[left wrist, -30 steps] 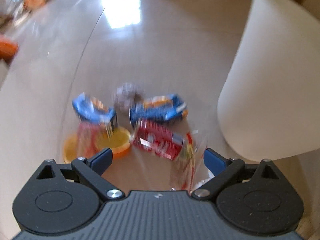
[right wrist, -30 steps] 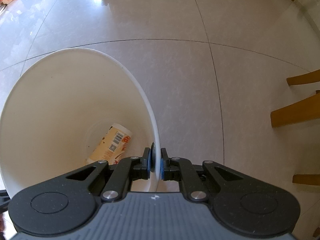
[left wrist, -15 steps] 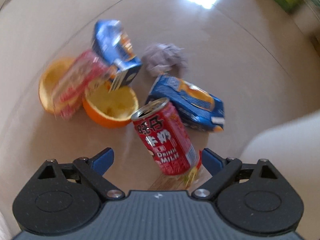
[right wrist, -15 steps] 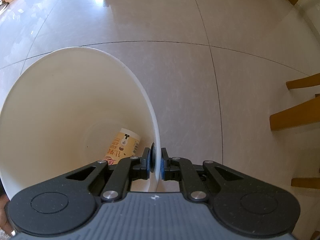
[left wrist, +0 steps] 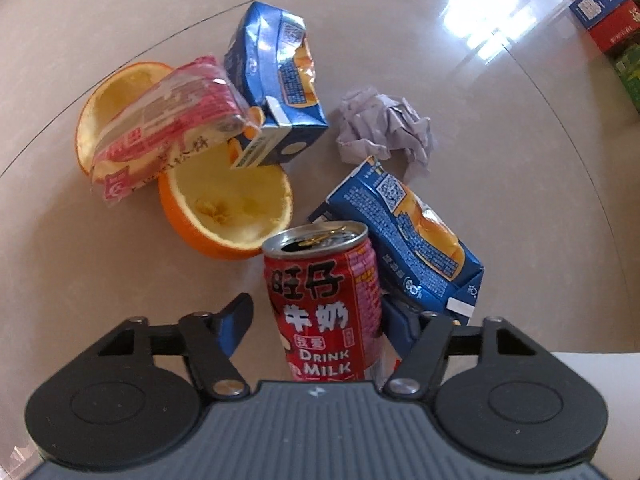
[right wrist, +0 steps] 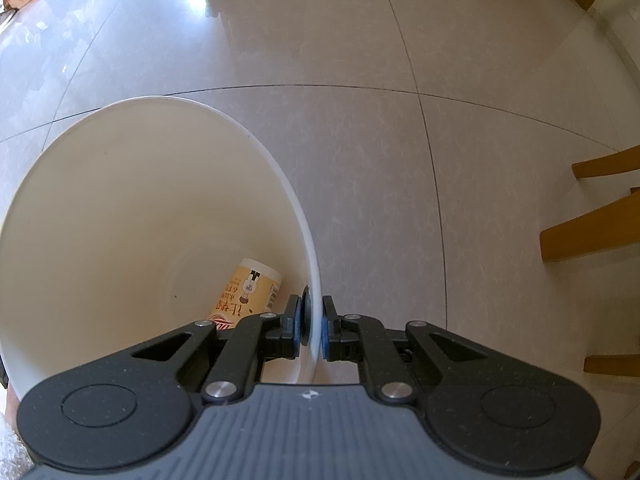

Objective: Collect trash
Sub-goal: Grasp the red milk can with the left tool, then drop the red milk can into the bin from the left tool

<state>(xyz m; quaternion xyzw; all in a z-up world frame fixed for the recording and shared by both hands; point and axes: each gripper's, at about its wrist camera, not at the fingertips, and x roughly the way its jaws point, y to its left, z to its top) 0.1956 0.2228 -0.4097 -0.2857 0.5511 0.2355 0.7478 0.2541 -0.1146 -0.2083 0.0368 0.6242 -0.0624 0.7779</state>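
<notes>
Tiled floor (right wrist: 360,152), white bin (right wrist: 120,200) (one cup (right wrist: 244,296) inside), rim-clamped by right tool (right wrist: 314,332).

Blue carton (left wrist: 404,240) crowds the red can (left wrist: 324,304) (bare floor (left wrist: 120,264) opposite)

- The can (left wrist: 324,304) lies on the floor (left wrist: 500,200), nearest the left wrist camera.
- 1 carton (left wrist: 404,236) lies just right of it, with crumpled paper (left wrist: 384,128) behind.
- 2 orange peel halves (left wrist: 228,208) lie left; a wrapper (left wrist: 168,124) and another carton (left wrist: 276,88) rest on them.
- A cup (right wrist: 244,296) lies inside the bin (right wrist: 120,184).
</notes>
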